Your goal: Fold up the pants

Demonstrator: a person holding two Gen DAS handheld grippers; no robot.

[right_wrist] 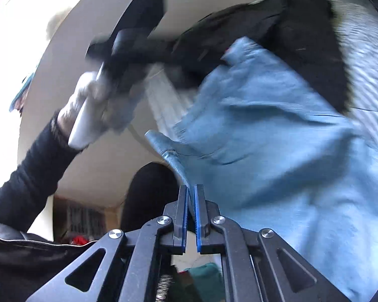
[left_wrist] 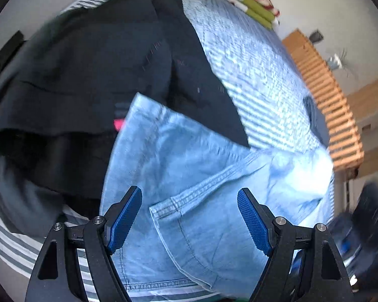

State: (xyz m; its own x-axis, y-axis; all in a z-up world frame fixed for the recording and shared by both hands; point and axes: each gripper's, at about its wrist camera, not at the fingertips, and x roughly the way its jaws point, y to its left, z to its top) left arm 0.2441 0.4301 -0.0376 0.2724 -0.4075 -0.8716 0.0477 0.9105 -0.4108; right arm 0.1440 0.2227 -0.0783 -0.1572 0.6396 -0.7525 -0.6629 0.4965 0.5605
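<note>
In the left wrist view, the left gripper (left_wrist: 189, 216) hung over the light blue denim pants (left_wrist: 189, 156) with its blue-padded jaws spread wide and nothing between them. The pants lay crumpled on the blue-and-white striped bedspread (left_wrist: 252, 58), partly overlapping a heap of dark clothes (left_wrist: 93, 70) that sat farther up the bed. A stitched hem edge (left_wrist: 168, 206) lay right ahead of the open jaws, just past the tips, running slantwise up to the right. Over to the right wrist view: the right gripper (right_wrist: 191, 196) had its jaws pressed almost together, pinching a thin fold of the light blue fabric (right_wrist: 176, 161) at the pants' near edge, with the rest of the garment spilling away up and to the right. The person's white-gloved hand (right_wrist: 88, 100), dark sleeve behind it, showed blurred at the left with the other tool. So the right held cloth already; the left looked nearer the loose hem, probably its next grab.
</note>
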